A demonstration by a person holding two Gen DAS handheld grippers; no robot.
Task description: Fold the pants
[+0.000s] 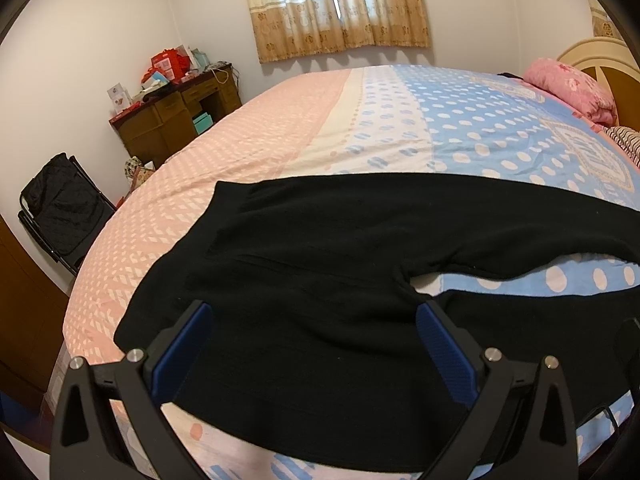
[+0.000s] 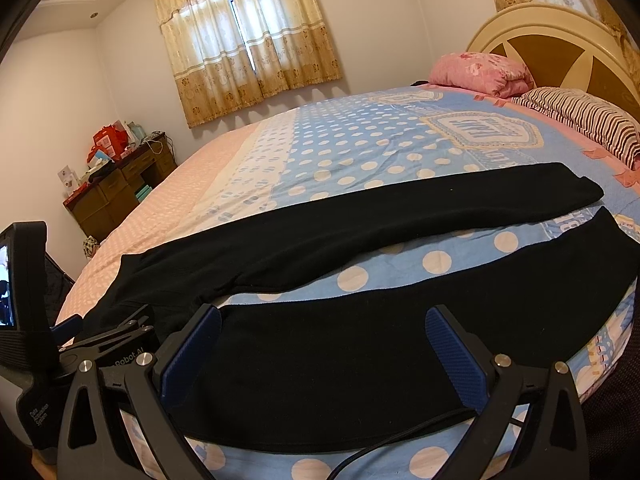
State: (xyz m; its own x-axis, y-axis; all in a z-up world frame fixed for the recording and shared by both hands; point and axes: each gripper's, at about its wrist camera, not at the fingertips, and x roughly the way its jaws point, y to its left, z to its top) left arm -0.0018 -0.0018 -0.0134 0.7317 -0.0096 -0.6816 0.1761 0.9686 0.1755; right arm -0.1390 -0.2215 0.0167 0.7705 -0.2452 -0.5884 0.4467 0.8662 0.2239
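Observation:
Black pants (image 1: 304, 264) lie spread flat on the bed, waist to the left, both legs running to the right with a gap of sheet between them. My left gripper (image 1: 314, 312) is open, hovering over the waist and seat part near the bed's front edge. My right gripper (image 2: 322, 316) is open over the near leg (image 2: 400, 320); the far leg (image 2: 400, 216) stretches toward the pillows. The left gripper also shows in the right wrist view (image 2: 72, 326) at the lower left, over the waist.
The bed (image 1: 360, 120) has a pink and blue polka-dot sheet. A pink pillow (image 2: 480, 68) and a striped pillow (image 2: 580, 120) lie by the headboard (image 2: 560, 40). A cluttered wooden desk (image 1: 172, 116) and a black folding chair (image 1: 60, 208) stand left of the bed.

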